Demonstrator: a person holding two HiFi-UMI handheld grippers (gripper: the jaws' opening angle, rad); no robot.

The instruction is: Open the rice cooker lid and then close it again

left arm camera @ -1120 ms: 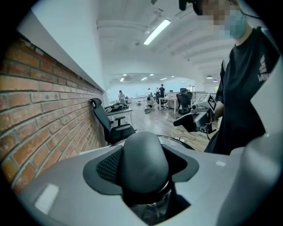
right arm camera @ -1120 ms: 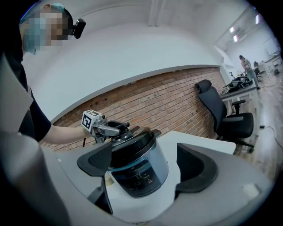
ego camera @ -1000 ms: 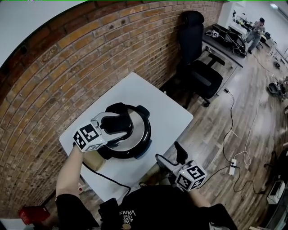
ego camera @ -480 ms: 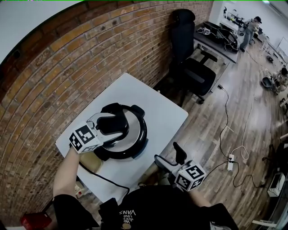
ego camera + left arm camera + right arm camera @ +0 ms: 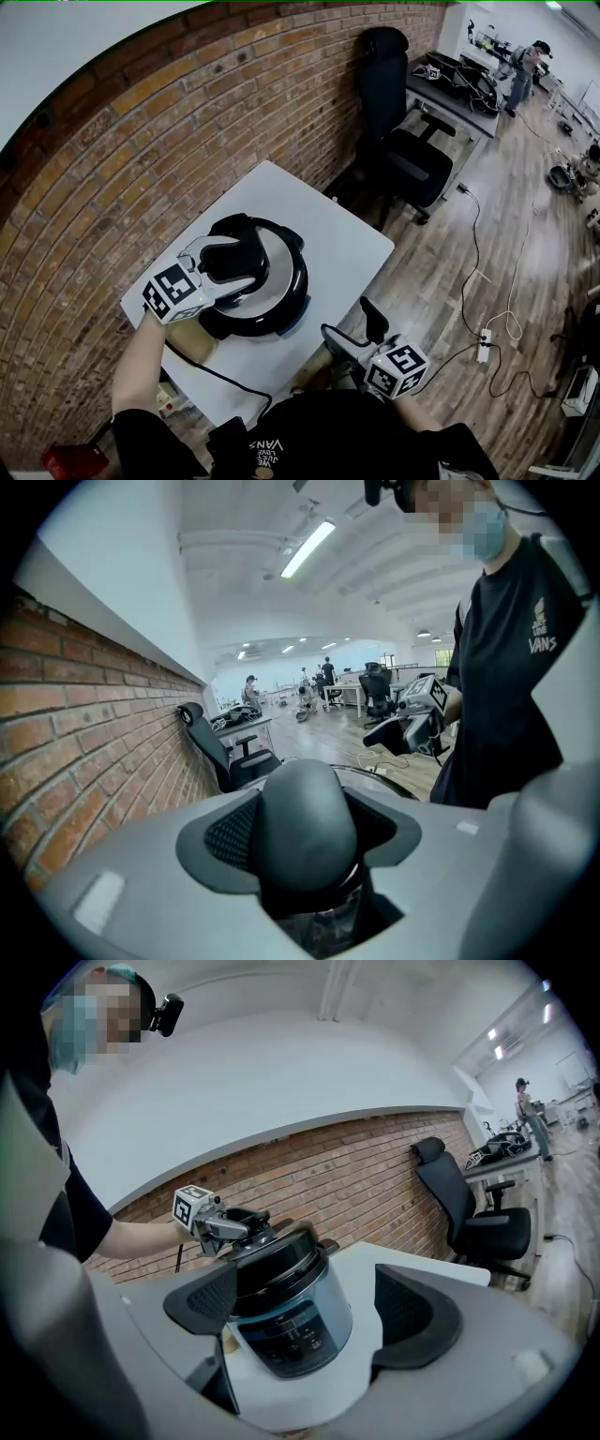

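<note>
While the left tongs (image 5: 236, 261) squeeze the black handle (image 5: 307, 822) on the lid (image 5: 284, 270), I think a tight hold and a slow lift work best, so the pot does not slide. The rice cooker (image 5: 291, 1321) sits by the counter's (image 5: 347, 239) wall-side edge. Its lid is on, so its inside is hidden. The right tongs (image 5: 349, 319) hang wide apart and empty off the near edge.

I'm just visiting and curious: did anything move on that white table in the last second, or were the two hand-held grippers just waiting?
Nothing visibly changed. The left gripper stays clamped on the rounded black handle of the black and silver rice cooker, whose lid still looks closed. The cooker sits where it was on the white table. The right gripper stays open and empty, off the table's near edge.
</note>
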